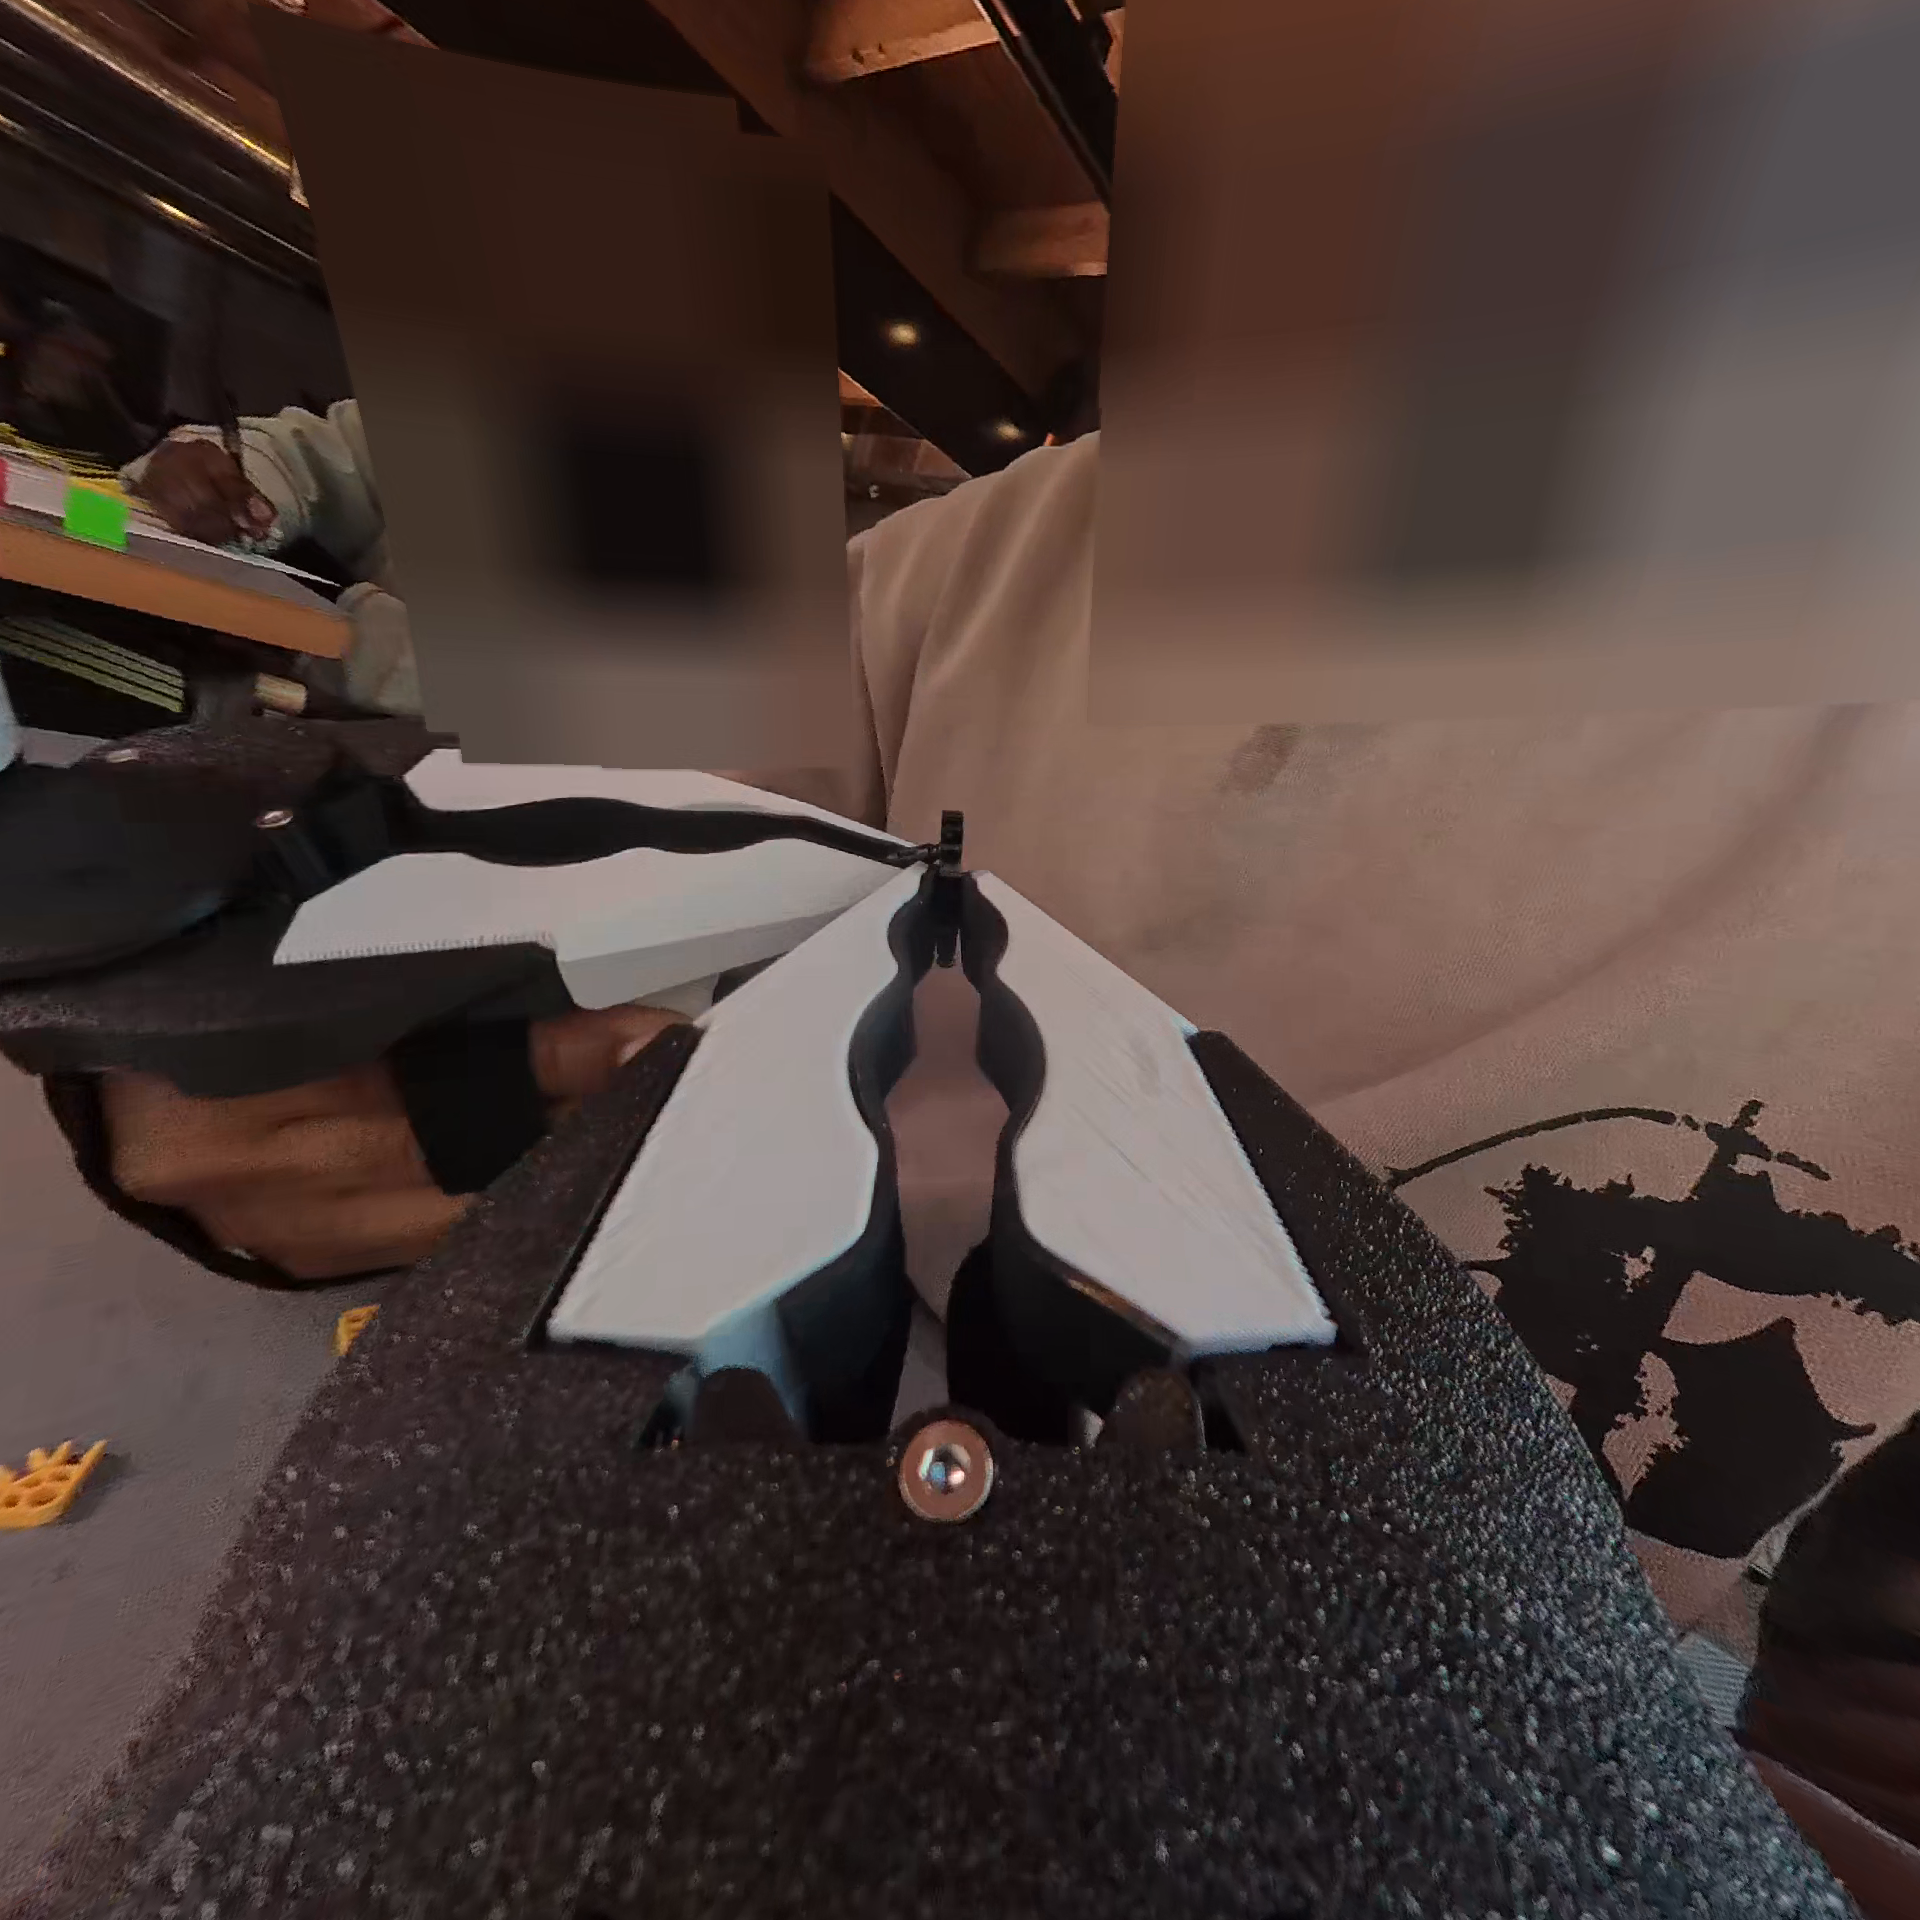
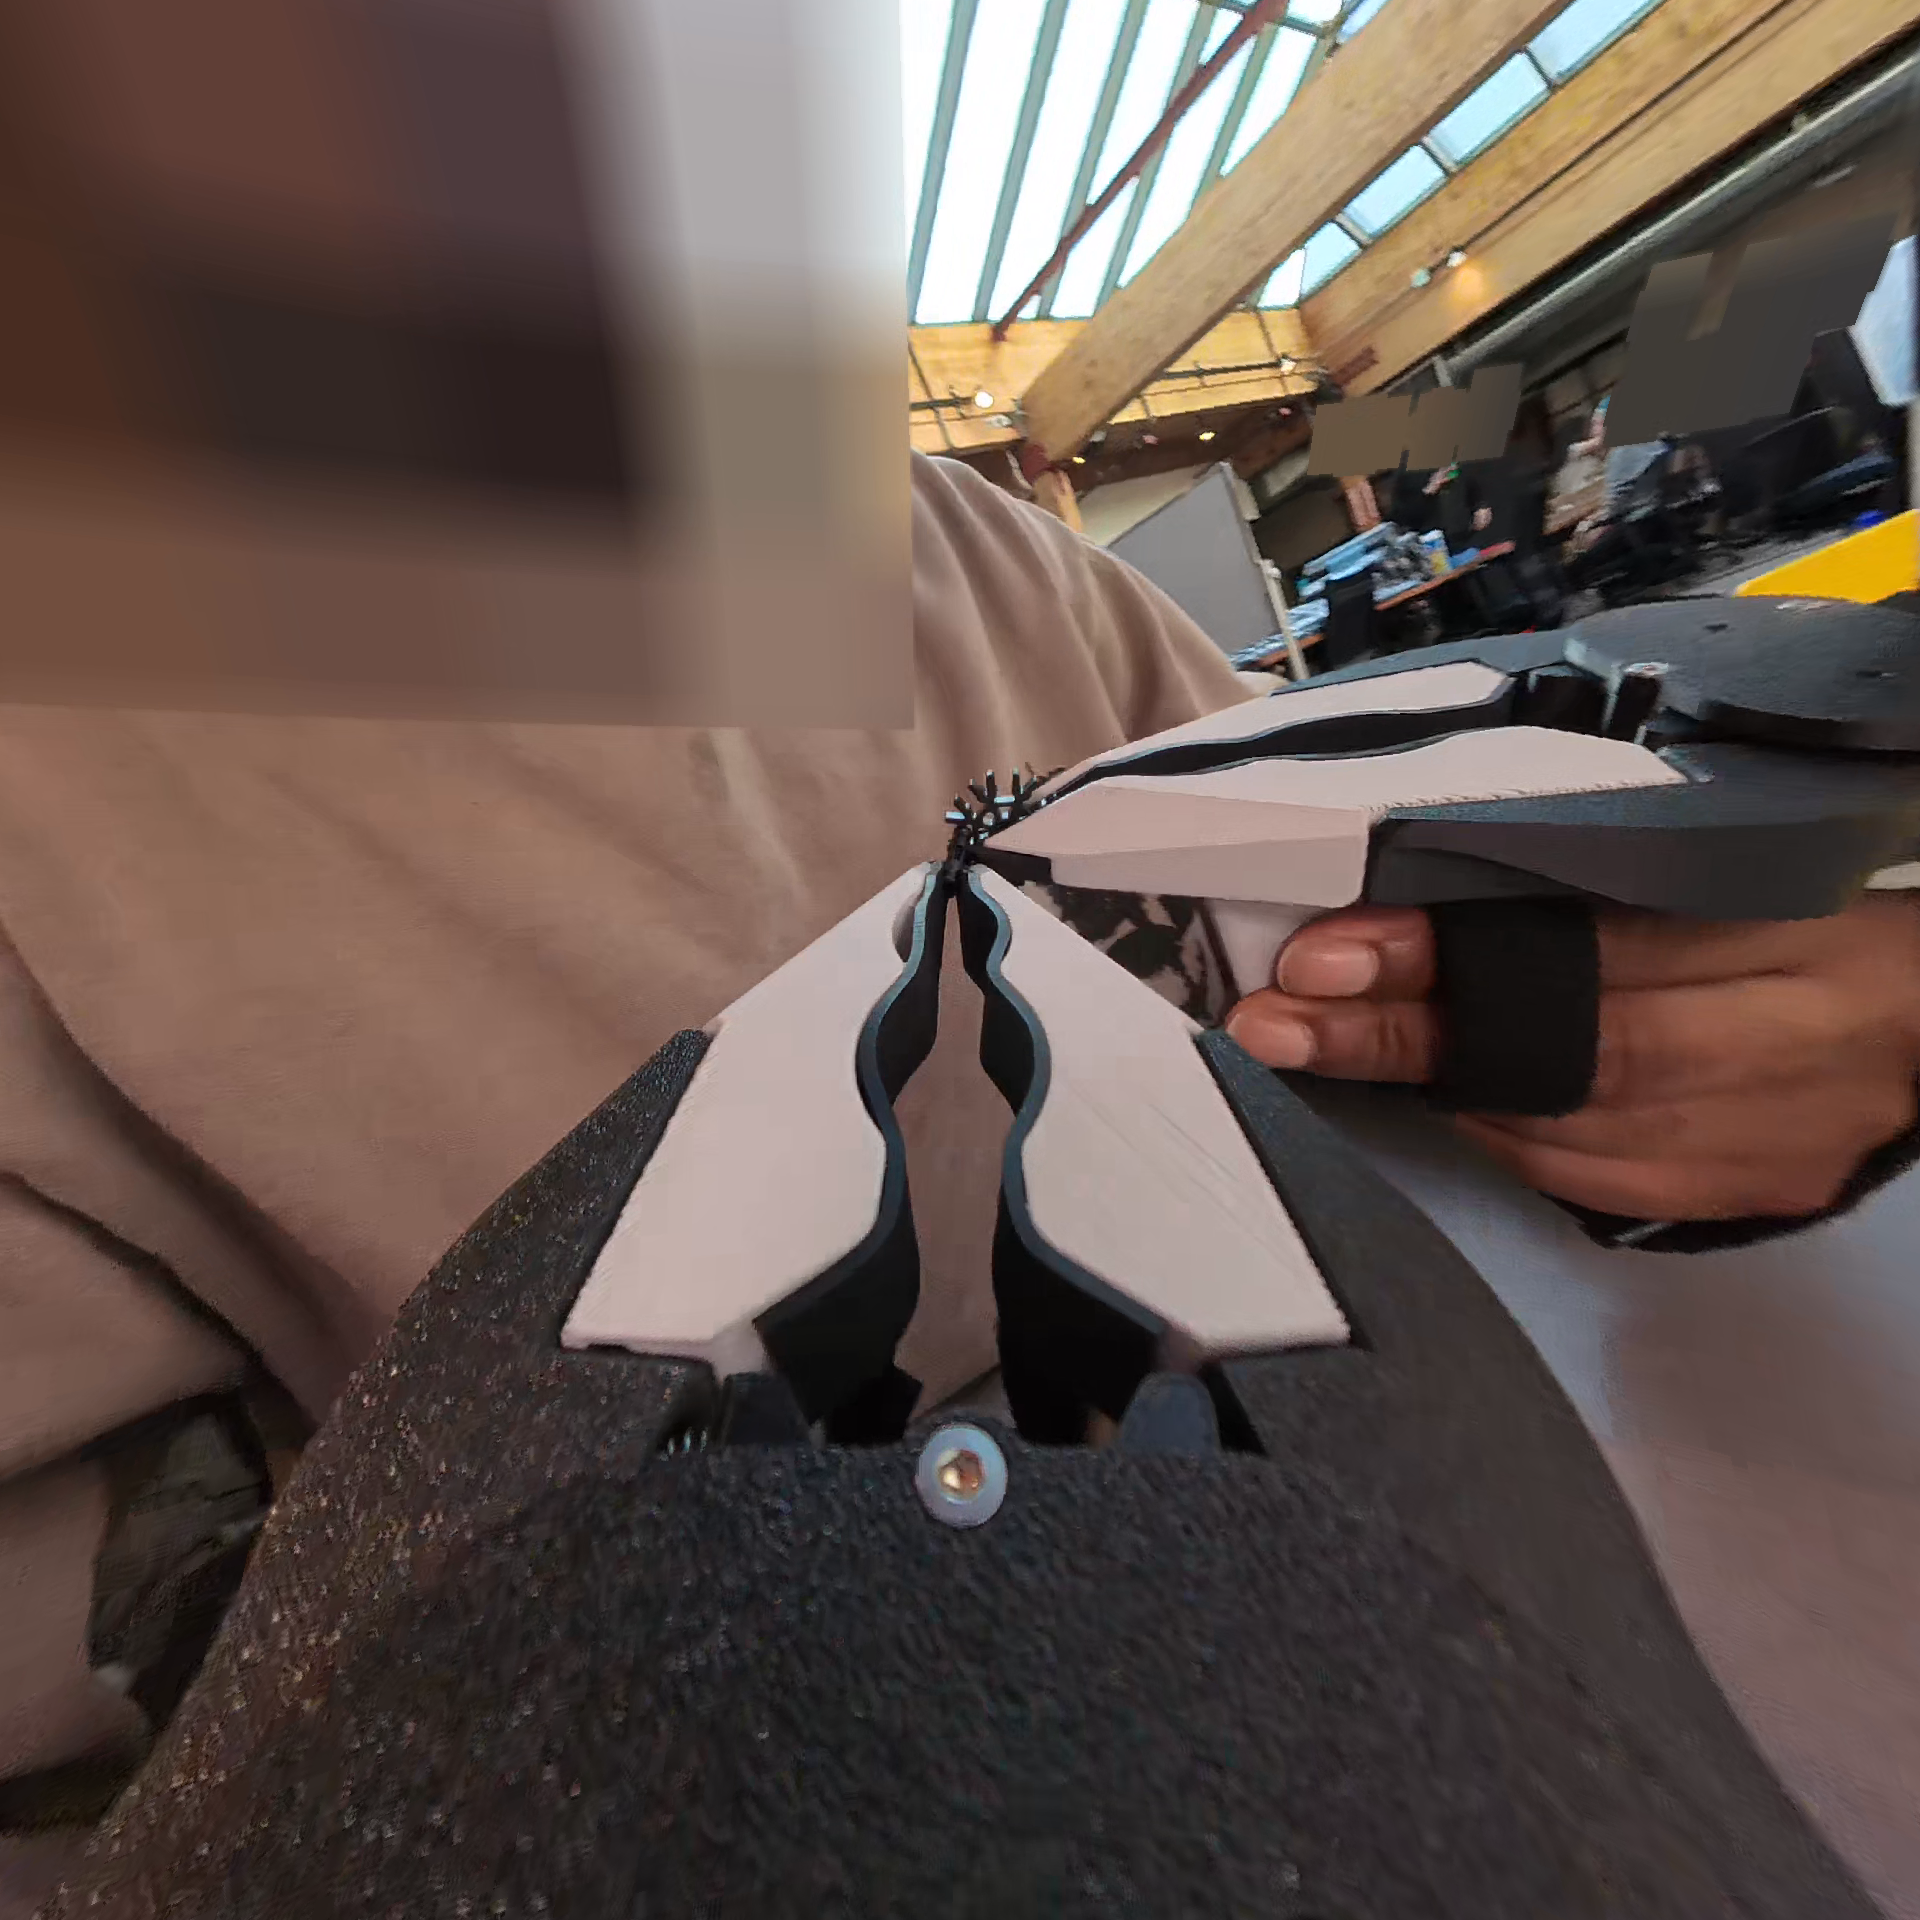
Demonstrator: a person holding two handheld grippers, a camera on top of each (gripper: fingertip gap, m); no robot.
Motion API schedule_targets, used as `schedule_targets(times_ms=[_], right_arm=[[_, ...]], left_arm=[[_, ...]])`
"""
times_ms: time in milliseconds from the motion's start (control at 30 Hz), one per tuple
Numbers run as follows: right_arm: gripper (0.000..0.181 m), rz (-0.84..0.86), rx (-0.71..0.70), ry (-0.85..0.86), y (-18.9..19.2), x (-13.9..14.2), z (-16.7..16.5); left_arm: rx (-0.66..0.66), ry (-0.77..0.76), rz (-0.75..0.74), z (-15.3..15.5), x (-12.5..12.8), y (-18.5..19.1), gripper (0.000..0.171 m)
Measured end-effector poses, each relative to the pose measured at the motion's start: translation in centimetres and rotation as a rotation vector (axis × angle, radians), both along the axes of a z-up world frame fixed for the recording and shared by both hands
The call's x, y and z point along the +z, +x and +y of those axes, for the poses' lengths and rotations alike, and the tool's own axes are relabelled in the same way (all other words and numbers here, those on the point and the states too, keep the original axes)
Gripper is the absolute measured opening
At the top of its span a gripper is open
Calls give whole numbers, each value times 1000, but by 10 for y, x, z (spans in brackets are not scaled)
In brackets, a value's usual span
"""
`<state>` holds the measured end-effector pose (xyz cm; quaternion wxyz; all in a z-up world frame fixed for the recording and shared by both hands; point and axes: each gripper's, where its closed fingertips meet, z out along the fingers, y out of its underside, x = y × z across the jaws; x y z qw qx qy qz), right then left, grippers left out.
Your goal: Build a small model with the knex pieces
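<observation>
Left gripper (image 1: 943,920) jaws clamped on small black part (image 1: 950,831) at frame centre; right gripper (image 2: 954,881) jaws pinching it too, mid-frame, before beige shirt (image 2: 416,935).

Left gripper (image 1: 945,914): white fingers, black wavy inner pads, speckled black body. Right gripper (image 2: 954,883): same colouring. Small black spiked part (image 2: 992,805) at the tips. Shirt (image 1: 1455,935): beige, black splatter print. Finger strap (image 2: 1512,1013): black. Small yellow lattice pieces (image 1: 47,1481) on the grey table (image 1: 125,1662). Green tab (image 1: 96,516) on a far orange-edged table.
</observation>
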<state>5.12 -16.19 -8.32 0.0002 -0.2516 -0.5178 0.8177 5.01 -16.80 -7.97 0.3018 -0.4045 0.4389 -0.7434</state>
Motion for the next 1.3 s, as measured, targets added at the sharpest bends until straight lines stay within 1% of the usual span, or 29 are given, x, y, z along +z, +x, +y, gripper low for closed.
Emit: schedule_targets(times_ms=[133, 233, 300, 367, 400, 467, 500, 533, 567, 600, 633, 667, 700, 733, 767, 800, 833, 867, 900, 933, 967, 1000, 1067, 1133, 1200, 1233, 1267, 1300], right_arm=[[0, 6, 175, -71, 7, 2, -20], [0, 25, 241, -113, 10, 9, -26], [0, 31, 225, -91, 10, 9, -24], [0, 43, 134, -36, 7, 11, -12], [0, 51, 56, 9, 5, 12, -1], [0, 71, -188, 123, -3, 20, 36], [0, 83, -346, 181, -6, 30, 62], [0, 82, -564, 250, -10, 41, 98], [0, 63, -823, 335, -10, 50, 142], [0, 28, -1081, 427, 1, 57, 189], [1, -23, -1333, 525, 22, 61, 235], [1, -90, -1564, 629, 51, 62, 277], [1, -177, -1761, 736, 85, 60, 312], [1, -287, -1925, 826, 121, 54, 342], [1, -445, -2051, 907, 157, 41, 366], [1, -614, -2137, 981, 190, 26, 385], [1, -733, -2186, 1032, 215, 14, 396], [1, -821, -2212, 1048, 233, 3, 402], [2, -867, -2235, 1039, 246, -4, 406], [8, -909, -2238, 1015, 253, -11, 409], [26, -933, -2250, 981, 258, -14, 411], [32, -893, -2272, 949, 257, -10, 412], [32, -691, -2295, 887, 239, 15, 404], [34, -494, -2254, 880, 209, 42, 387], [39, -365, -2161, 886, 172, 59, 366], [39, -290, -2059, 851, 145, 63, 349], [36, -218, -1913, 789, 112, 64, 326], [33, -156, -1731, 710, 79, 62, 298]], left_arm=[[-148, -51, -25, -20, 2, 5, 3], [-188, -78, -64, -24, 8, 6, 3], [-167, -87, -67, -20, 9, 6, 3], [-77, -90, -63, -5, 9, 4, 3], [-2, -93, -58, 7, 9, 2, 3], [217, -120, -39, 44, 6, -3, 3], [335, -125, -18, 63, 2, -8, 3], [448, -125, 9, 81, -3, -13, 3], [548, -128, 38, 97, -9, -19, 3], [628, -135, 60, 109, -13, -25, 2], [687, -145, 70, 118, -16, -31, 3], [724, -156, 71, 124, -17, -34, 3], [744, -168, 71, 127, -18, -36, 3], [755, -178, 72, 129, -19, -37, 3], [759, -183, 75, 130, -20, -36, 3], [760, -185, 80, 131, -21, -35, 3], [758, -186, 84, 130, -22, -34, 3], [750, -188, 88, 130, -23, -32, 3], [745, -190, 89, 129, -24, -31, 3], [743, -193, 89, 129, -24, -31, 3], [741, -196, 88, 129, -24, -31, 3], [740, -198, 88, 129, -24, -31, 3], [748, -201, 89, 131, -25, -32, 3], [755, -204, 88, 132, -26, -33, 3], [761, -208, 77, 134, -24, -36, 3], [763, -212, 67, 134, -23, -37, 3], [767, -218, 53, 135, -21, -39, 3], [771, -226, 36, 136, -19, -41, 3]])
